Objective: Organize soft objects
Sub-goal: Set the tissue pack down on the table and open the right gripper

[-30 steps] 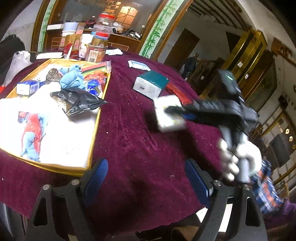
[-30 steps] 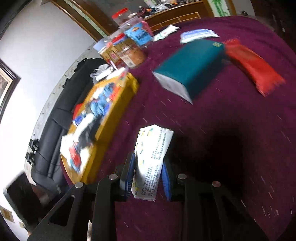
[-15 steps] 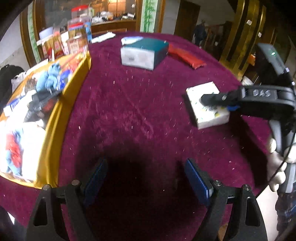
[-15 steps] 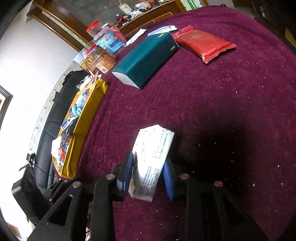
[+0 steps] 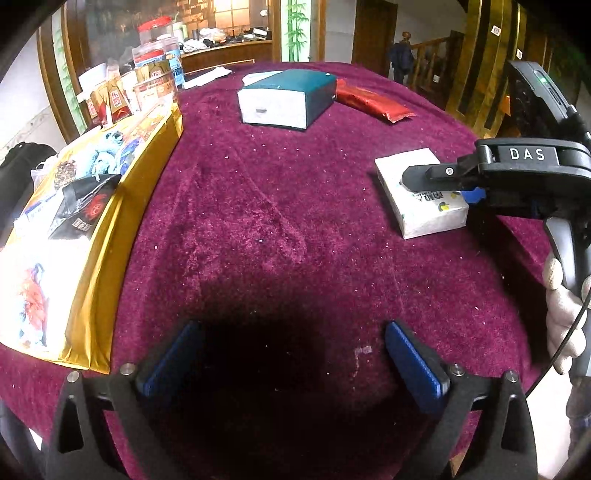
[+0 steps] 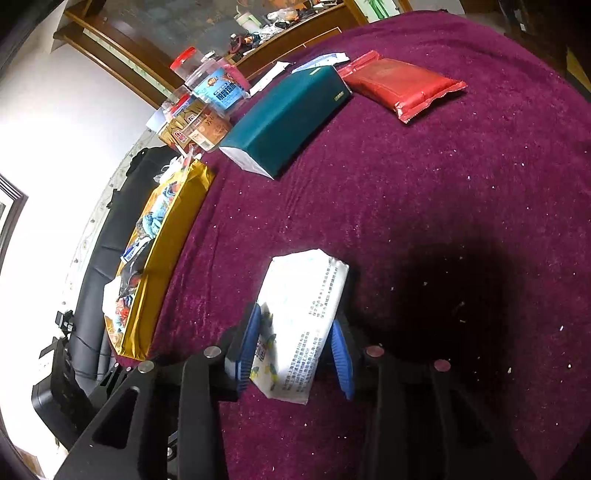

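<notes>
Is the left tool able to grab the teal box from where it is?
Probably yes: the left tool gapes, opening, holding nothing, and only bare maroon cloth lies before the teal box.

A desk [image 5: 295, 206] draped in plum-red velvet fills the room's middle, with a dark wood cabinet [image 5: 229, 51] and bamboo-painted panel [image 5: 295, 33] behind it, a black sofa [image 6: 92, 266] along the bright white wall [image 6: 55, 122], and gilded wooden pillars [image 5: 476, 62] at the right.

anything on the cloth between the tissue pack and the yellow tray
Nothing visible: bare maroon cloth lies between the tissue pack, resting between the right gripper's opening jaws, and the yellow tray. The teal box sits farther back.
</notes>
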### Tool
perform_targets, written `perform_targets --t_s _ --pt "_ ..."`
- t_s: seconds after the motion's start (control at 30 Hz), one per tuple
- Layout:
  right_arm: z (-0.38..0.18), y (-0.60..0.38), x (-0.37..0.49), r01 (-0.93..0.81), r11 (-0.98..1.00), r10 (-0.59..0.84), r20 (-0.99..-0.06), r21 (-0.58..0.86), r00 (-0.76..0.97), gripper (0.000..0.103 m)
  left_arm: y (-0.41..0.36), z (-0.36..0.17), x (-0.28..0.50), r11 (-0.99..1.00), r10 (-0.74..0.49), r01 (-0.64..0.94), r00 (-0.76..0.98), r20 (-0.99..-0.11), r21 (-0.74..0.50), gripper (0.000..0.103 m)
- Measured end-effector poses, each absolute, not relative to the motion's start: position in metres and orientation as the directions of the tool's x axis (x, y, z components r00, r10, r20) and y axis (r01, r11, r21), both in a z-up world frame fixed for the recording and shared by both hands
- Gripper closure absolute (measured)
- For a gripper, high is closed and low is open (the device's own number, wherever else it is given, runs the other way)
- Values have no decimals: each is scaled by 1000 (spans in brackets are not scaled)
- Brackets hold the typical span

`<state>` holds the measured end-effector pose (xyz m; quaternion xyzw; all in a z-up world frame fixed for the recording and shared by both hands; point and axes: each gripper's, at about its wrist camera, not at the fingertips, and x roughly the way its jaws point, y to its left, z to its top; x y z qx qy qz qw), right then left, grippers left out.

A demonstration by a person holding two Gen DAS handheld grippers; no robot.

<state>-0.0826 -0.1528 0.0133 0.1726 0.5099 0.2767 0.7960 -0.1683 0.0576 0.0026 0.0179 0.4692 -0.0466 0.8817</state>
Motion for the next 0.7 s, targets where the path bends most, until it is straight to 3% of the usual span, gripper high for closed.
perform_targets --t_s 0.7 --pt "18 -142 -88 -262 829 559 -747 494 361 65 58 1 -176 995 -72 99 590 -805 -16 1"
